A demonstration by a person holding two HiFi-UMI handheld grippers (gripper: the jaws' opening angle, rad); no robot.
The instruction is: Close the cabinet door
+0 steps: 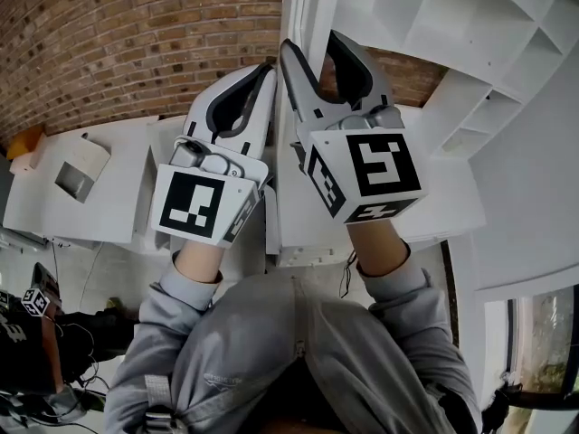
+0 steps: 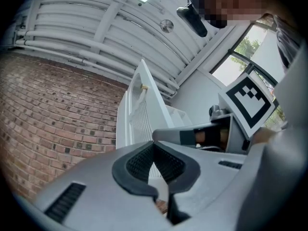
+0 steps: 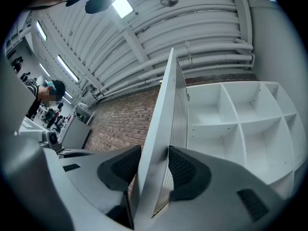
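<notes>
The white cabinet door (image 1: 303,3) stands open, edge-on to me, with a slatted inner face (image 3: 179,129). My right gripper (image 1: 312,45) straddles its free edge: the door's edge (image 3: 159,143) runs between the two dark pads (image 3: 185,170), which stand wide and do not clamp it. My left gripper (image 1: 265,70) hangs just left of the door, shut, its pads meeting at the tips (image 2: 154,146) with nothing between them. The door (image 2: 144,107) shows beyond it. The open cabinet (image 3: 236,124) with empty white shelves lies to the right of the door.
A brick wall (image 1: 136,34) runs behind and to the left. A low white unit (image 1: 81,174) stands at left. White shelf compartments (image 1: 470,34) fill the upper right. A person (image 3: 50,93) stands far off at left in the right gripper view.
</notes>
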